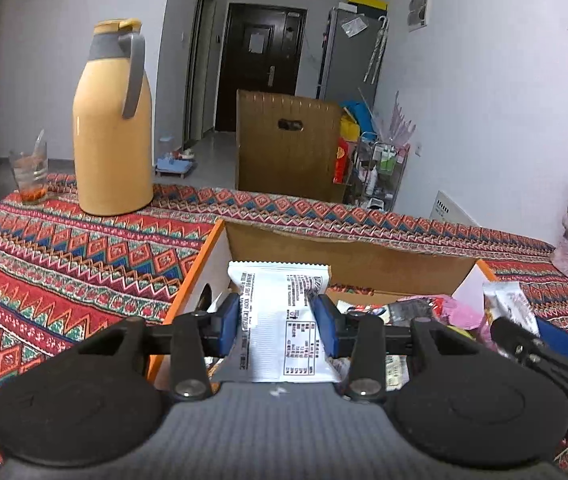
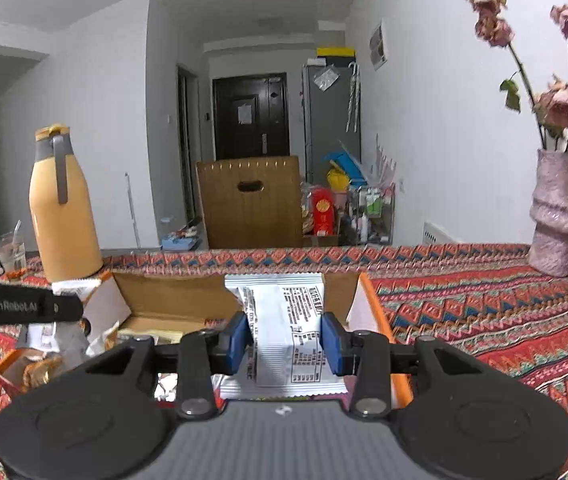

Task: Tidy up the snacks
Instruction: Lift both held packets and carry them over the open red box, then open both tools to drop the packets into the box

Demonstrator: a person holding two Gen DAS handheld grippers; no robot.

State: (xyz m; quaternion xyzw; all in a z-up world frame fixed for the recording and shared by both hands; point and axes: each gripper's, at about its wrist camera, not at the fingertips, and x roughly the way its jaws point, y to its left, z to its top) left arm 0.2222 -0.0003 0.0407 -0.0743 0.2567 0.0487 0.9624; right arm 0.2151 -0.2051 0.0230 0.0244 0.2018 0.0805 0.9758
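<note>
My left gripper (image 1: 279, 318) is shut on a white snack packet (image 1: 284, 320) with black print, held above the open cardboard box (image 1: 348, 256) with orange edges. My right gripper (image 2: 287, 340) is shut on a second white snack packet (image 2: 284, 320), held over the same box (image 2: 171, 292). Several loose snack packets (image 1: 436, 312) lie inside the box. The right gripper (image 1: 540, 344) shows at the right edge of the left wrist view. The left gripper's arm (image 2: 15, 306) crosses the left of the right wrist view.
A patterned red tablecloth (image 1: 63, 248) covers the table. A tall yellow thermos jug (image 1: 111, 120) and a glass (image 1: 31, 172) stand at the far left. A pink vase with dried roses (image 2: 560, 208) stands at the far right. A wooden chair back (image 2: 249, 200) is behind the table.
</note>
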